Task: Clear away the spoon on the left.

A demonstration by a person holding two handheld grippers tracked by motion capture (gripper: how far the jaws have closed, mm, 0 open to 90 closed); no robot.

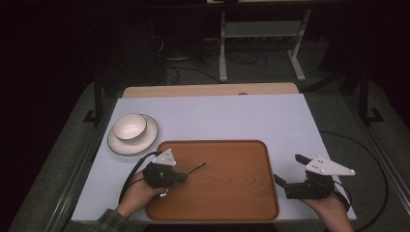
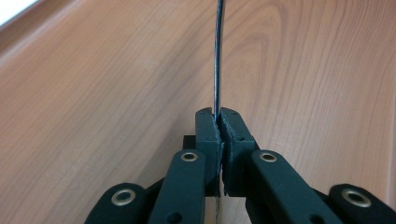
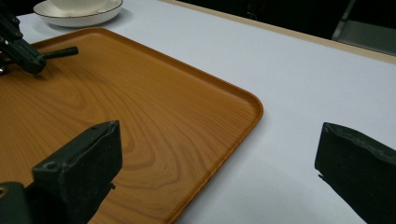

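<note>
Two grippers at work — left gripper (image 1: 183,176) clamped on a thin dark utensil (image 1: 197,167) held low over the wooden tray's (image 1: 232,193) near-left part, not yet set down, while right gripper (image 1: 288,173) waits, jaws released, beside the tray's right edge.

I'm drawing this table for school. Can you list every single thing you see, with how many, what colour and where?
tray: one, brown wood, near middle of the table
utensil: one, thin and dark, clamped in the left gripper over the tray; its kind is unclear
bowl: one, white, on the plate
plate: one, white with dark rim, beyond the tray's left corner
table: one, white top
left gripper: one, black, jaws shut on the utensil
right gripper: one, black, jaws open, right of the tray
</note>
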